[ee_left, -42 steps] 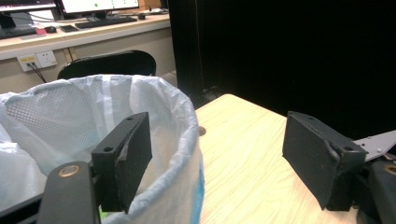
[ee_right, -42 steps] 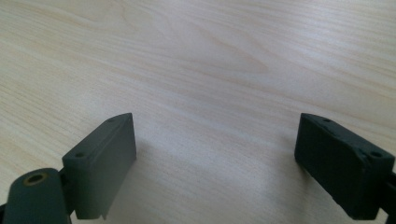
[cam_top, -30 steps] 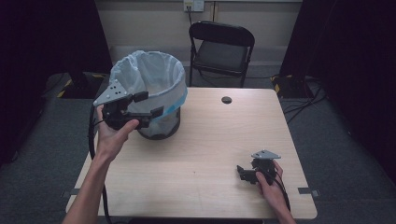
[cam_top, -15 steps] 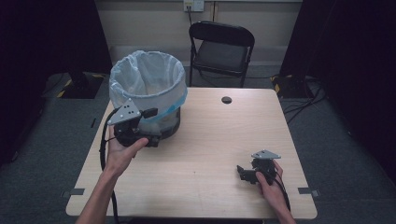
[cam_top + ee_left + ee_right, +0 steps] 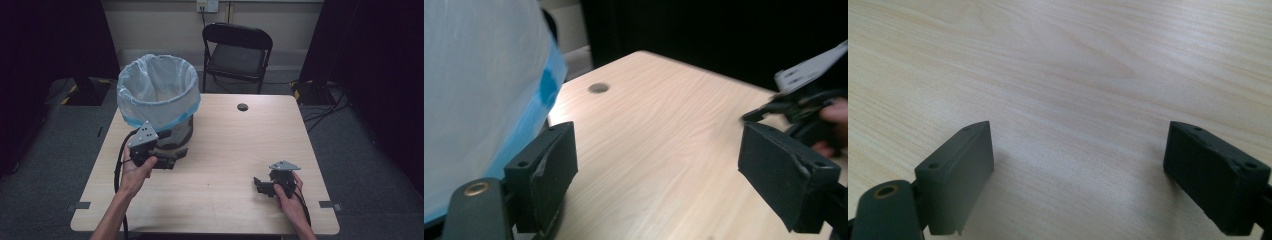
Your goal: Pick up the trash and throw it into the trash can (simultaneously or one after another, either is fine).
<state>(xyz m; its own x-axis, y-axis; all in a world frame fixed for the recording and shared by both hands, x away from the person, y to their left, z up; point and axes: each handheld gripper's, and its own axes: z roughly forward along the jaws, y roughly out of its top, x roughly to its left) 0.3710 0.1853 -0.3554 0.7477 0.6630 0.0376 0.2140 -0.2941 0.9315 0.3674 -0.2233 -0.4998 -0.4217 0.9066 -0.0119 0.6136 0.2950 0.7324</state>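
Note:
A waste bin (image 5: 157,95) lined with a white and blue bag stands at the back left of the wooden table (image 5: 225,145). My left gripper (image 5: 176,157) sits low at the bin's front base and points right. Its jaws have just been opening and stand open with nothing between them. In the left gripper view the left gripper (image 5: 664,175) frames bare wood, with the bag (image 5: 479,90) close on the left. My right gripper (image 5: 258,185) rests near the front right of the table, open and pointing left. The right gripper (image 5: 1078,175) has only wood between its jaws.
A black folding chair (image 5: 239,50) stands behind the table. A round cable hole (image 5: 242,106) lies near the table's far edge, and the hole (image 5: 598,88) also appears beyond the left jaw. The far-off right gripper (image 5: 804,95) is at the upper right there.
The left hand has brought its gripper down from the bin's rim height to the bin's base near the tabletop. The right hand has not moved.

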